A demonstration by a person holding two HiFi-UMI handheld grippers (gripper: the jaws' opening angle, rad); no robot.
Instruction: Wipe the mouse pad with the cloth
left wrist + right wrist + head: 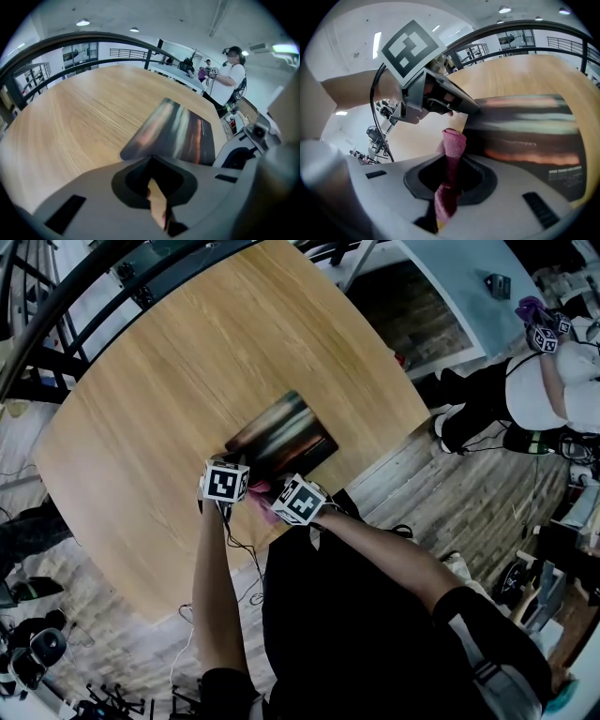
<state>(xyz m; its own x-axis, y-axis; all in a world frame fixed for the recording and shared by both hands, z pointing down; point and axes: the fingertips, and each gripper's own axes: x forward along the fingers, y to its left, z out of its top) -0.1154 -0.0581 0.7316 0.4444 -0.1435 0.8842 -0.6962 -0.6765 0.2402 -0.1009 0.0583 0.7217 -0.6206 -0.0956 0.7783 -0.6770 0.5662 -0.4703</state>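
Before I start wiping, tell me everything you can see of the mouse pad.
The mouse pad is a thin dark rectangle printed with blurred orange and pale streaks, white text in one corner. It lies flat on the round wooden table, near the person's edge. The closed claw of the left gripper meets one corner; pinching or pressing, I cannot tell. The pink cloth in the right gripper sits beside its edge; contact unclear.

Small print on the mouse pad (525,136) corner is illegible.
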